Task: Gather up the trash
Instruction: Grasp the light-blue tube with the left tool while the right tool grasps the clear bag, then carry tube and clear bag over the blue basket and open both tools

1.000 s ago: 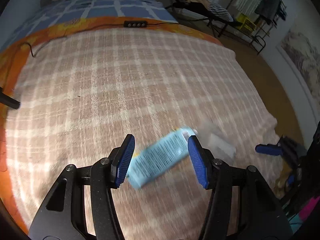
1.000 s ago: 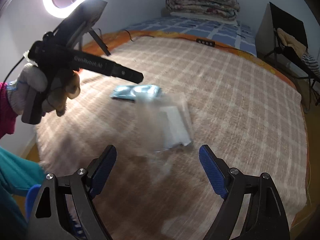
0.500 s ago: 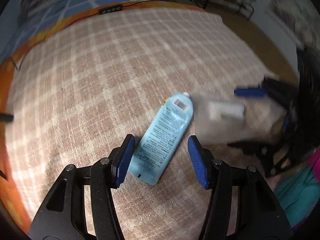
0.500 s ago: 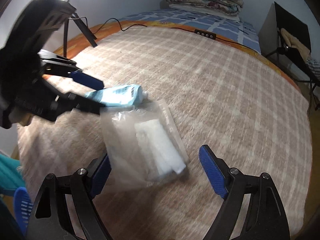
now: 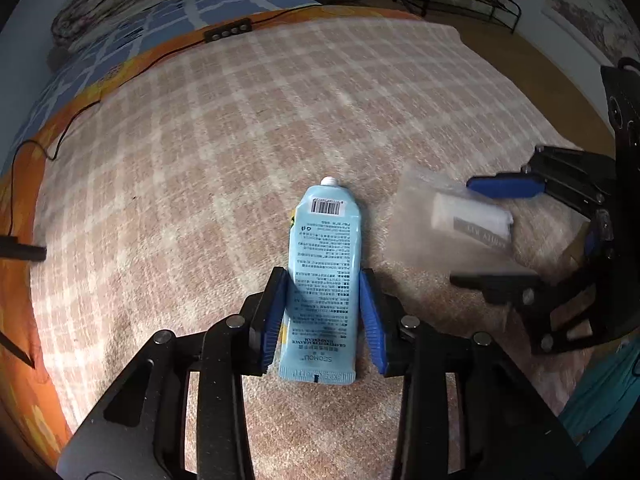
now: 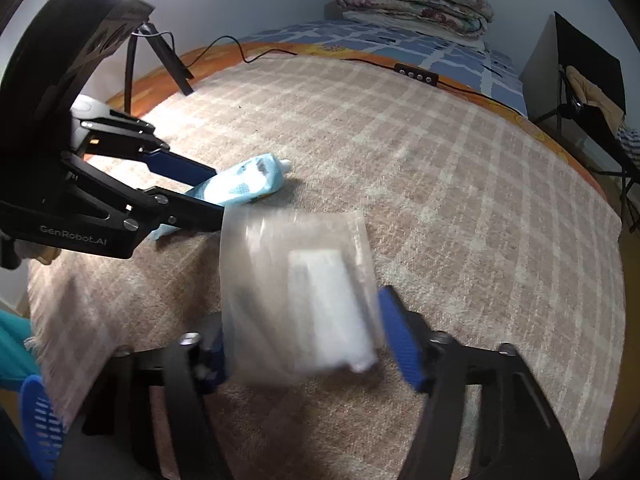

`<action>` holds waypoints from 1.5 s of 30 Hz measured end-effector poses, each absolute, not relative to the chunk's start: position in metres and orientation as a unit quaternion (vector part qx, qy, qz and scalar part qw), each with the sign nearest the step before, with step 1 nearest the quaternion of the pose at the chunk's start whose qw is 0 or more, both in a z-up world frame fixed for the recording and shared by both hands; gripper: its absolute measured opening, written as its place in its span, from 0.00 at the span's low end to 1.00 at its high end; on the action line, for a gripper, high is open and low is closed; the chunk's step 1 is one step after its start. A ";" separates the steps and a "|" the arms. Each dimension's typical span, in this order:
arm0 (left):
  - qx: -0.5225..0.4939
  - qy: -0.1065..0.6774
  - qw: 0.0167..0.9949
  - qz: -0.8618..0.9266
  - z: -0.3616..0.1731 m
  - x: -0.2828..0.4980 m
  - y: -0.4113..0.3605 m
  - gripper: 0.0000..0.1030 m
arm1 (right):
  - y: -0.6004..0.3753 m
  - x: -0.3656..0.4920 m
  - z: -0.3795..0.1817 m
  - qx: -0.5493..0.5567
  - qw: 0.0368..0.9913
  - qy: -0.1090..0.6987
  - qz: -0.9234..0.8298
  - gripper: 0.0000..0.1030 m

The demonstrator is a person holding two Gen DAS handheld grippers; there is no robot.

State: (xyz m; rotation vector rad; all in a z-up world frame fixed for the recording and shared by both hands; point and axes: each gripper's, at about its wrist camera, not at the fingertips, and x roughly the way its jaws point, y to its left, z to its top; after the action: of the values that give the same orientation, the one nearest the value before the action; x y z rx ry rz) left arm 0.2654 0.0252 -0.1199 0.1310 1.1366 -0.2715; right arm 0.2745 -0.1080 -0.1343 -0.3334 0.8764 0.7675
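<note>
Claw on the left (image 5: 322, 312) straddles the pale-blue squeezed plastic tube (image 5: 324, 276) lying flat on the checked pink-and-cream bed blanket (image 5: 240, 140); its blue pads seem to touch both edges, likely closing for a lift. Right claw (image 6: 316, 344) brackets the clear plastic bag with a white folded insert (image 6: 304, 292), but blur hides whether it pinches.
</note>
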 end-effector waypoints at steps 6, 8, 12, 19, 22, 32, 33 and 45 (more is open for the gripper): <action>0.045 0.533 0.838 -0.105 -0.116 0.256 0.043 0.35 | -0.118 0.279 -0.131 -0.120 0.819 0.425 0.368 0.08; 0.038 0.531 0.841 -0.099 -0.113 0.252 0.047 0.35 | -0.120 0.276 -0.129 -0.113 0.821 0.422 0.369 0.06; 0.040 0.523 0.847 -0.092 -0.103 0.239 0.051 0.35 | -0.123 0.268 -0.121 -0.115 0.827 0.410 0.367 0.06; 0.034 0.511 0.854 -0.093 -0.080 0.209 0.052 0.35 | -0.135 0.246 -0.095 -0.104 0.837 0.389 0.371 0.05; 0.036 0.503 0.858 -0.095 -0.067 0.190 0.050 0.35 | -0.136 0.233 -0.085 -0.109 0.838 0.382 0.375 0.05; 0.047 0.476 0.872 -0.105 -0.028 0.123 0.036 0.35 | -0.133 0.165 -0.058 -0.114 0.832 0.372 0.395 0.05; 0.050 0.472 0.874 -0.106 -0.024 0.115 0.034 0.35 | -0.133 0.157 -0.055 -0.115 0.831 0.370 0.398 0.05; 0.059 0.463 0.876 -0.120 -0.017 0.024 0.017 0.35 | -0.135 0.076 -0.049 -0.107 0.819 0.366 0.428 0.05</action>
State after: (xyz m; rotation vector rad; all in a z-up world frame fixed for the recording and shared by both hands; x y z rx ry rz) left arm 0.0243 0.0174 -0.0172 0.1225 0.9652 -0.2503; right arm 0.0761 -0.1353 -0.0491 -0.2288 0.7794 0.9123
